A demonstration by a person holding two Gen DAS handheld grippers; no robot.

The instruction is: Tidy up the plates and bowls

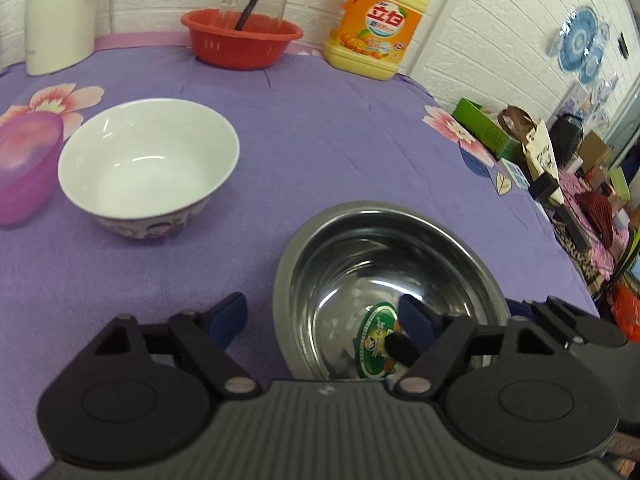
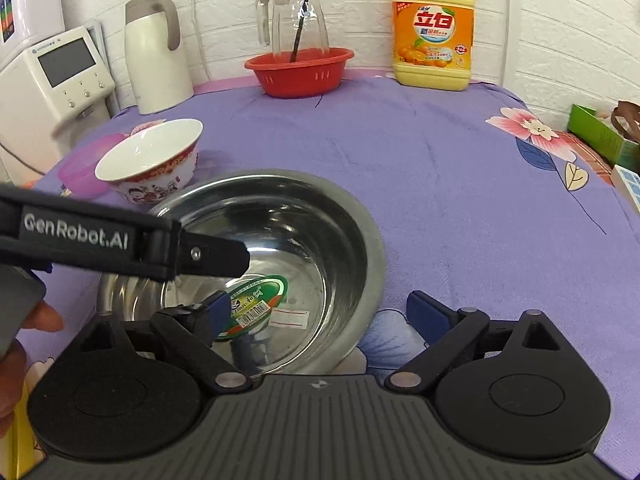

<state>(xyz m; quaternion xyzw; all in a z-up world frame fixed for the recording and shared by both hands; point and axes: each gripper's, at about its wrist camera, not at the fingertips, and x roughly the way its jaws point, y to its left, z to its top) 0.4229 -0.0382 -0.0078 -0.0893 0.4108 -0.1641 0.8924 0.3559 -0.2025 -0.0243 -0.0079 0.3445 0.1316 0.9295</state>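
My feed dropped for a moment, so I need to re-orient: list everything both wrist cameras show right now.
steel bowl: 1, silver, green sticker inside, nearest, both grippers straddle its rim
ceramic bowl: 1, white with red pattern outside, left of steel bowl
plastic bowl: 1, pink-purple, beside ceramic bowl
basket: 1, red, far edge
glass pitcher: 1, clear, behind basket
detergent jug: 1, yellow, far right
thermos: 1, white, far left
dispenser: 1, white, left
tablecloth: 1, purple, floral
left gripper: open
right gripper: open
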